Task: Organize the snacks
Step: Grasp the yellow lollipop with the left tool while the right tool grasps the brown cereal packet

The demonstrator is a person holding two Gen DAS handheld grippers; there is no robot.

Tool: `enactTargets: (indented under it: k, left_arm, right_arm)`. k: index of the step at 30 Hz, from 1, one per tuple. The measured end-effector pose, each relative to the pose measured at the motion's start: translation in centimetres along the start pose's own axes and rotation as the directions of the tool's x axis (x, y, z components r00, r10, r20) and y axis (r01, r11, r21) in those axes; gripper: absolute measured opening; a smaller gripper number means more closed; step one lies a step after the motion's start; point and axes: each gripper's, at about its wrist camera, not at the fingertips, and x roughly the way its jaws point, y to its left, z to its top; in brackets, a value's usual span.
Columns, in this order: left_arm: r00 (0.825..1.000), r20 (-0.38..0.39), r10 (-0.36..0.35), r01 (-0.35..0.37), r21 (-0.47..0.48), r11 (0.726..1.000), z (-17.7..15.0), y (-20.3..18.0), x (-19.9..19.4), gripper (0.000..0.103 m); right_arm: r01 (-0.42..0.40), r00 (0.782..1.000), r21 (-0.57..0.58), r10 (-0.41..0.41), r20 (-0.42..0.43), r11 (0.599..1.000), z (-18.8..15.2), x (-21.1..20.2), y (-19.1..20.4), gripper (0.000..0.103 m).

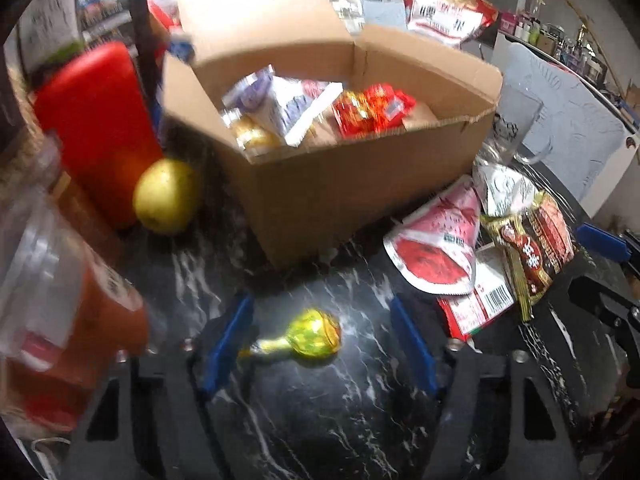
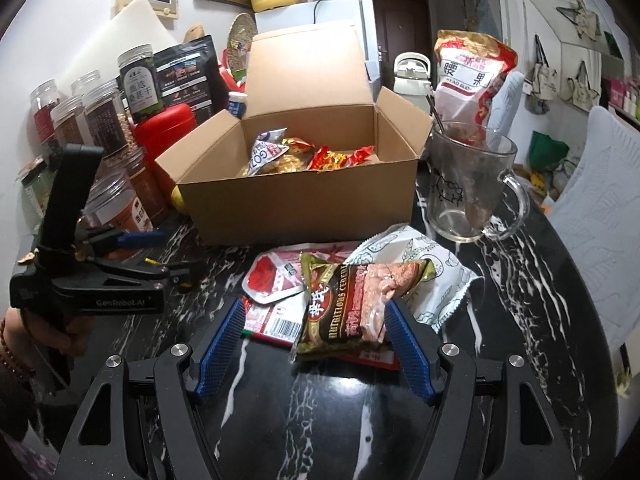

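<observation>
The left gripper (image 1: 320, 344) is low over the dark marbled counter (image 1: 320, 420), and its blue fingers (image 1: 228, 344) stand apart on both sides of a lollipop (image 1: 308, 338) in yellow-green foil. The lollipop lies between them, with its stick end very near the left finger, but I cannot tell if it touches; the right finger is clearly apart from it.

The right gripper (image 2: 316, 344) is also apart. Between its fingers lies the near end of a brown cereal packet (image 2: 348, 312). The right finger looks against the edge of the packet, the left finger is well apart from it. This packet rests on top of a heap of other packets: a red and white pouch (image 2: 268, 280), a flat red packet with a barcode (image 2: 276, 326) and a white patterned wrapper (image 2: 432, 280).

Behind the heap stands an open cardboard box (image 2: 300, 204) with several snacks (image 2: 304, 156) inside. A glass mug (image 2: 468, 184) is at the right of the box. At its left are a yellow fruit (image 1: 166, 196), a red container (image 1: 96, 128) and jars (image 2: 100, 120).
</observation>
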Motion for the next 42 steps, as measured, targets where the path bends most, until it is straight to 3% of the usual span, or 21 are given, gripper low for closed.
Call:
enactTargets:
  k: [2,5,13,26,30,38,42]
  left_arm:
    - [1.0,-0.022,-0.011,0.01,-0.018,1.0,-0.3,0.3,0.5,0.063]
    - [0.999,-0.032,0.006,-0.007,-0.034,0.999,-0.8,0.6,0.8,0.05]
    - [0.999,0.0,0.034,-0.034,-0.013,0.999,-1.9,-0.6,0.3,0.026]
    - [0.999,0.036,-0.026,0.029,-0.091,0.995,-2.7,-1.0,-2.3,0.026]
    - [0.997,0.05,-0.056,0.062,-0.12,0.991,-2.8,-1.1,-3.2,0.026]
    - [0.996,0.05,-0.075,0.082,-0.152,0.985,-3.0,-1.5,-3.4,0.026]
    - [0.996,0.056,-0.069,0.077,-0.157,0.985,-3.0,-1.6,-3.4,0.026]
  right_arm:
    - [-0.002,1.0,0.005,0.002,-0.004,1.0,0.1,0.2,-0.1,0.073]
    - [-0.002,1.0,0.01,0.002,-0.003,1.0,0.1,0.2,-0.3,0.073]
    - [0.012,1.0,0.02,-0.012,-0.003,1.0,0.0,-0.1,-0.7,0.073]
    - [0.07,0.998,0.036,-0.07,0.004,0.997,-0.3,-0.7,-1.7,0.073]
    - [0.101,0.995,0.027,-0.101,0.0,0.995,-0.3,-0.1,-1.9,0.081]
    - [0.1,0.995,-0.01,-0.101,-0.027,0.995,0.0,2.4,-0.9,0.081]
    - [0.074,0.996,0.03,-0.073,-0.056,0.997,0.2,3.5,-1.0,0.081]
